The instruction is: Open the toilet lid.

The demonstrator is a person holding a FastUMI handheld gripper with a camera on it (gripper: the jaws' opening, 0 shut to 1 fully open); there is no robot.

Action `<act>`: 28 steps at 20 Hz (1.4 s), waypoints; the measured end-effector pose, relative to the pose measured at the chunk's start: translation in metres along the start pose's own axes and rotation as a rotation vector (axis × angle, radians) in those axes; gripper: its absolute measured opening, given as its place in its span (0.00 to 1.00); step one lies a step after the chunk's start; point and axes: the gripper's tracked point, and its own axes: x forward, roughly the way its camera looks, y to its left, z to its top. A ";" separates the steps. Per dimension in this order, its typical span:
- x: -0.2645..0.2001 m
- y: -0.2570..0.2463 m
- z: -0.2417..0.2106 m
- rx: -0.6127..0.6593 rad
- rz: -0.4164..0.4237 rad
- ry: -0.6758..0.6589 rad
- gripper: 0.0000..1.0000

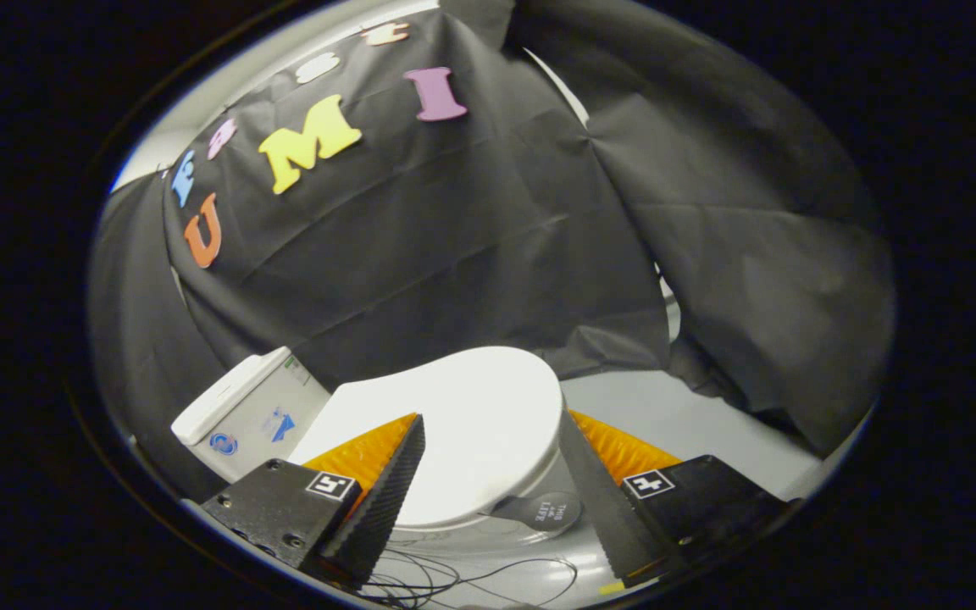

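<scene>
Toilet lid (463,424) down flat on the bowl, lying between and just ahead of the fingers (386,491). Gripper (488,474) spread wide, straddling the lid, gripping nothing. Small grey tab (543,511) at the lid's front edge, toward 5 o'clock. White cistern (242,415) at 9 o'clock of the lid. Thin dark wires (454,580) on the floor at 6 o'clock. Black cloth wall (454,237) at 12 o'clock.

One toilet (454,440) with one closed lid (471,424), one cistern (242,415), one round tag (543,511).
</scene>
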 end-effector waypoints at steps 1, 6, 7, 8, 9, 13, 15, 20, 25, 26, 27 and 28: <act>0.004 -0.009 -0.007 0.035 -0.004 0.018 1.00; 0.009 -0.036 -0.038 0.177 0.001 0.082 0.99; 0.009 -0.039 -0.044 0.213 0.009 0.100 0.99; 0.008 -0.042 -0.047 0.262 0.017 0.107 0.98; 0.009 -0.045 -0.050 0.319 0.024 0.116 0.98; 0.009 -0.049 -0.060 0.512 0.084 0.141 0.92; 0.011 -0.048 -0.066 0.564 0.107 0.143 0.87; 0.012 -0.039 -0.074 0.692 0.179 0.176 0.77; 0.012 -0.036 -0.076 0.753 0.230 0.193 0.51; 0.013 -0.037 -0.079 0.750 0.218 0.196 0.45; 0.016 -0.039 -0.079 0.744 0.209 0.188 0.38; 0.015 -0.039 -0.080 0.745 0.204 0.190 0.33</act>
